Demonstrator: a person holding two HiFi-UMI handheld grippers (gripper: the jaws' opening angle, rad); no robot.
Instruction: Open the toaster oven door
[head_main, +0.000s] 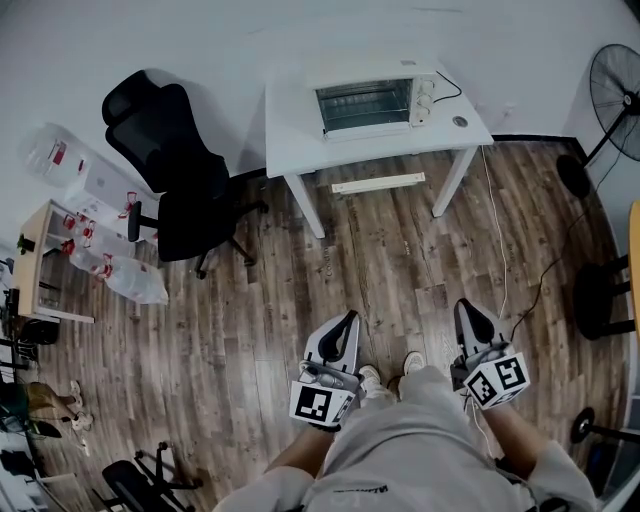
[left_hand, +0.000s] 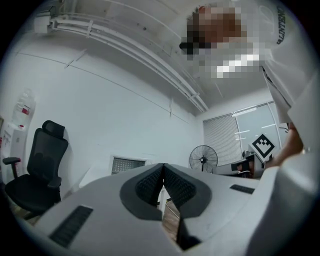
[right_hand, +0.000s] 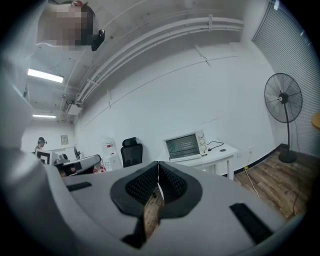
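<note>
Head view puts both grippers close in front of the person's body, side by side over the wooden floor (head_main: 350, 250) and aimed forward, roughly level. The left gripper (head_main: 348, 317) has its jaws together with nothing between them, and the right gripper (head_main: 466, 306) is likewise closed and empty. Both are well apart from the work. Beyond the bare floor stands a white table, and on the back of its tabletop (head_main: 290, 135) sits the toaster oven (head_main: 370, 104), its glass door (head_main: 362, 106) shut and its knobs (head_main: 425, 99) on the right side. The door is probably stiff glass and metal on a bottom hinge, swinging down. Any handle is too small to make out, but the top edge looks like the place to grip. The oven seems light, so it may slide if pulled hard
</note>
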